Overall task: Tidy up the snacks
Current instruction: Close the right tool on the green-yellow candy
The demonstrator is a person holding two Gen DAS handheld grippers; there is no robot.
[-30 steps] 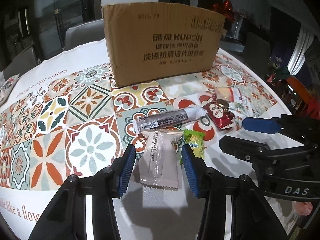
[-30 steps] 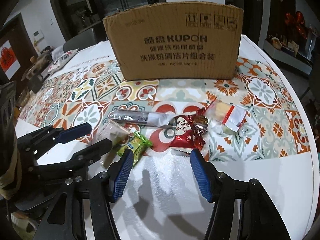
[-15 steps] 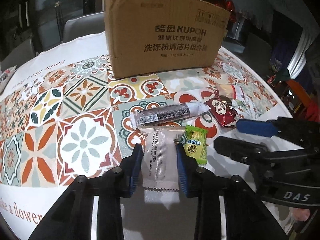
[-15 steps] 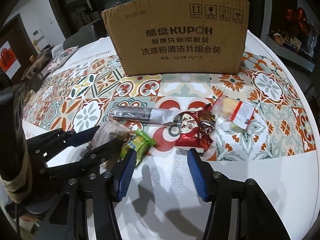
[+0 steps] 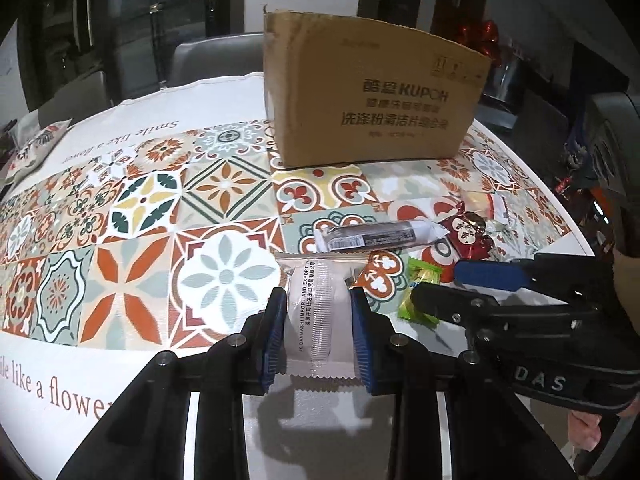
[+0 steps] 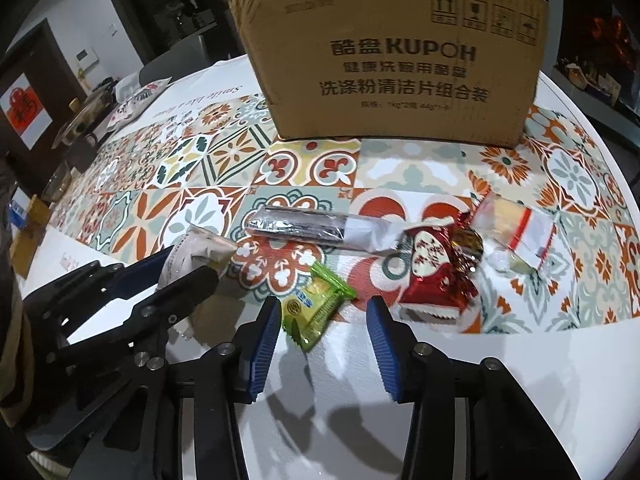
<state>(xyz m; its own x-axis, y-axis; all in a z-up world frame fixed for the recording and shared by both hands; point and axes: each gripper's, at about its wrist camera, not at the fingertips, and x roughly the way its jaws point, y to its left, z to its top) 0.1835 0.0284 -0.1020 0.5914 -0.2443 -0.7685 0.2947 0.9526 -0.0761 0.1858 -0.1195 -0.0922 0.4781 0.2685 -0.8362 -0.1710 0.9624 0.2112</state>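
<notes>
Box (image 6: 384,60) interior hidden — lettering blurred

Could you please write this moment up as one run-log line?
left gripper: shut on pale packet | right gripper: closing, green candy between jaws, not gripped | box: behind

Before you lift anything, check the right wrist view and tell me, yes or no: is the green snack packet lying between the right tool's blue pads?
Yes, the green snack packet lies on the table between the closing right tool's pads, against one of them.
</notes>
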